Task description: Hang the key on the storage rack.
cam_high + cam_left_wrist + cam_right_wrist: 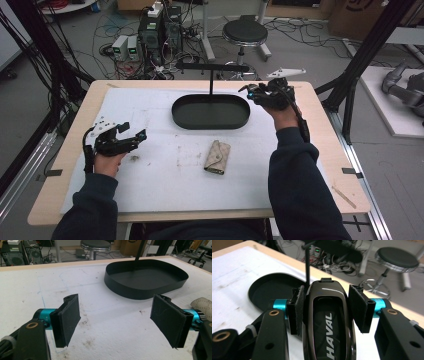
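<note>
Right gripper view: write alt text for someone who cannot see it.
The right tongs clamp a glossy black car key fob lettered HAVAL between two black pads, held above a white-covered table. Behind it sits a black oval tray with a thin upright post, and beyond the table edge a round stool stands among floor cables.

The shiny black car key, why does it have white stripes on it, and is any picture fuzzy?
Right gripper view: the stripes on the car key are glare from room light. High view: dim and slightly soft, with the right tool a bit smeared. Left gripper view: sharp, tray clear.
</note>
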Motion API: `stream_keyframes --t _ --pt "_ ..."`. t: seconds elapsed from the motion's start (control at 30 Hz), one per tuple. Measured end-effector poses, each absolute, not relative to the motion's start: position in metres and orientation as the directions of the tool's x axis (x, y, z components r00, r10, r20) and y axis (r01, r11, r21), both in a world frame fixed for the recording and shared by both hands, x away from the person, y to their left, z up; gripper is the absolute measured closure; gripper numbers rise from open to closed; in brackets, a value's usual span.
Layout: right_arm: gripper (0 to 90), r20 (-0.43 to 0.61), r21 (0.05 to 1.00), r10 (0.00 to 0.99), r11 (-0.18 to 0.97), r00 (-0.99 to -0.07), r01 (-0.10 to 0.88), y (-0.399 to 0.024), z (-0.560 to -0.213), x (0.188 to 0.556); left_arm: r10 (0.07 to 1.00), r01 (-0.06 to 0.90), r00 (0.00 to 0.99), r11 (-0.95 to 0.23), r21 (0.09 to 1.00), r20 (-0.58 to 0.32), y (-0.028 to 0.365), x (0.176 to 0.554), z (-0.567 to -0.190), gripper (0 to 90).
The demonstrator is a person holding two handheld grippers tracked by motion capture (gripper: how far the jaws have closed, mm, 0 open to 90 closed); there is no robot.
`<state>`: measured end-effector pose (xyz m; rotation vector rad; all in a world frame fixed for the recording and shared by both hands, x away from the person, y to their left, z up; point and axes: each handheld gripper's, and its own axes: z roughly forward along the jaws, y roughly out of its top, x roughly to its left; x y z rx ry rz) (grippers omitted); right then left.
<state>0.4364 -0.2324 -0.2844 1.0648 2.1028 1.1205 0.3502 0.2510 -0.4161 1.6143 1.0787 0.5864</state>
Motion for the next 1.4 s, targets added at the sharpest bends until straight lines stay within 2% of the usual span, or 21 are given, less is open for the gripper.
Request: stream_keyframes --t 0.53,1.4 --pt "49.8 -0.110 0.857 0.864 0.333 -0.491 0.393 -0.210 -0.258 0.467 0.871 0.348 0.469 -0.033 0.937 -0.143 0.253 0.350 -0.416 23.6" --pt "49.8 -0.107 0.851 0.852 0.345 -0.512 0.397 -0.219 -0.249 0.450 0.872 0.351 0.469 -0.036 0.936 -0.142 0.252 0.350 -0.417 24.0"
